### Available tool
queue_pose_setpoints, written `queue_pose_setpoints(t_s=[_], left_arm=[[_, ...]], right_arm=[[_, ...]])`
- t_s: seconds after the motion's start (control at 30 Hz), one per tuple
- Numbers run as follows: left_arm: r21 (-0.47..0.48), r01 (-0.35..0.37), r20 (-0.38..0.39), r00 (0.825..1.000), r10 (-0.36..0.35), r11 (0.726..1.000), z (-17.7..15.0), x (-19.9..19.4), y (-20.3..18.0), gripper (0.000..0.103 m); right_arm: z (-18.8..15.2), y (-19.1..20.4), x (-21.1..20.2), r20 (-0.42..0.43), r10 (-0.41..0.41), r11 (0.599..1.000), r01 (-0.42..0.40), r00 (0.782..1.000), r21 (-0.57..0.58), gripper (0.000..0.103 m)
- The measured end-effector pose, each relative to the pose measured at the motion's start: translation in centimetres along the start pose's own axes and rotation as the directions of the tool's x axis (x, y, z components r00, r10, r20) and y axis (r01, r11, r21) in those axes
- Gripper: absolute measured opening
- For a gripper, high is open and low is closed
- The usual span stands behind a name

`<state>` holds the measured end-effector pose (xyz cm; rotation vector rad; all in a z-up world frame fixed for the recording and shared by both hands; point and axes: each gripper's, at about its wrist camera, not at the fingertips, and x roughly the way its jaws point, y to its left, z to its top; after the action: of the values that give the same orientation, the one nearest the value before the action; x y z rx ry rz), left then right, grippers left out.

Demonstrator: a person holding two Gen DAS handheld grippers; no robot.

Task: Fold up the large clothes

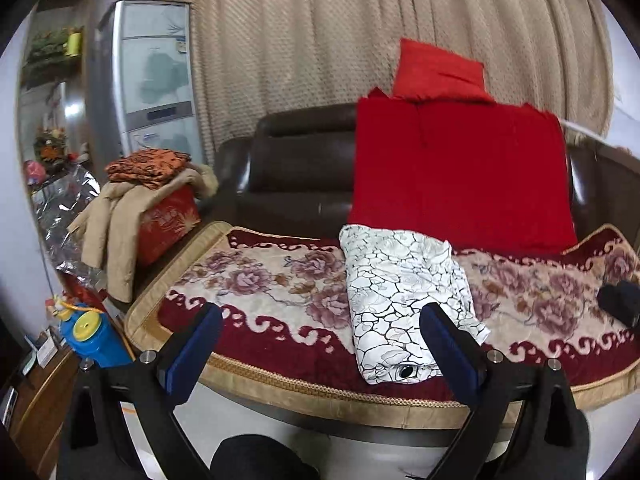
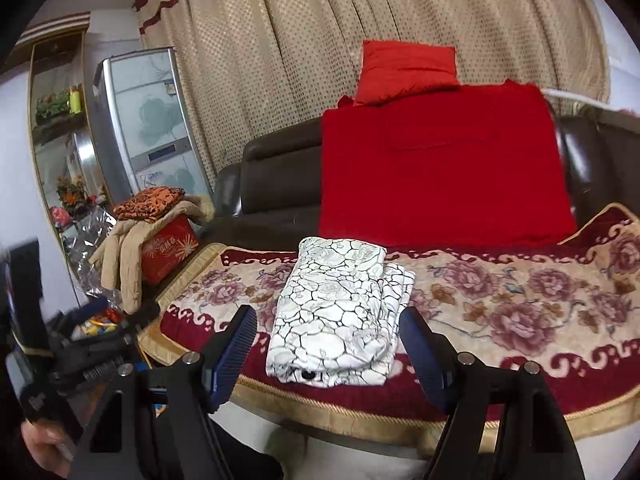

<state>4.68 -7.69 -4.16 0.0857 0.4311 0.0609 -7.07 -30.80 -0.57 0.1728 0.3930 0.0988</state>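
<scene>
White crackle-print garment [image 2: 336, 312] sits fully folded at 12 o'clock on floral blanket [image 2: 520, 292]; left gripper [image 1: 320, 344] and right gripper [image 2: 328, 348] both spread, empty — fold looks done.

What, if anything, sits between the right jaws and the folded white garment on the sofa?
Nothing visible. The right gripper is open and empty, and the folded white garment lies straight ahead on the floral sofa cover, with only bare cover around it.
</scene>
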Motion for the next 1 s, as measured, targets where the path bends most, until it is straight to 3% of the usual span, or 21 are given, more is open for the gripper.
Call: queue_pose_setpoints(t_s=[0.2,0.4,0.53,0.63,0.8,1.0], left_arm=[[-0.057,-0.015,0.044,0.999,0.017,0.998,0.0,-4.1,1.6,0.099],[-0.077,-0.018,0.042,0.999,0.021,0.997,0.0,-6.4,2.4,0.1],[-0.08,0.014,0.086,0.996,-0.007,0.997,-0.1,-8.1,3.0,0.1],[-0.101,0.025,0.075,0.997,-0.018,0.995,0.1,-8.8,3.5,0.1],[-0.074,0.046,0.114,0.993,-0.037,0.996,0.0,-10.0,3.5,0.1],[-0.014,0.025,0.094,0.995,-0.024,1.0,-0.5,-9.5,2.5,0.1]], right_arm=[[-0.6,2.2,-3.7,0.026,0.025,1.0,-0.024,0.999,-0.019,0.077],[-0.2,3.5,-6.1,0.061,0.049,0.998,-0.048,0.997,-0.032,0.077],[-0.1,3.9,-7.1,0.072,0.064,0.998,-0.062,0.995,-0.03,0.077],[0.0,4.1,-7.8,0.085,0.076,0.997,-0.075,0.993,-0.019,0.077],[0.4,4.2,-9.1,0.151,0.097,0.995,-0.1,0.984,0.011,0.077],[1.0,4.0,-10.1,0.203,0.11,0.991,-0.122,0.973,0.046,0.078]])
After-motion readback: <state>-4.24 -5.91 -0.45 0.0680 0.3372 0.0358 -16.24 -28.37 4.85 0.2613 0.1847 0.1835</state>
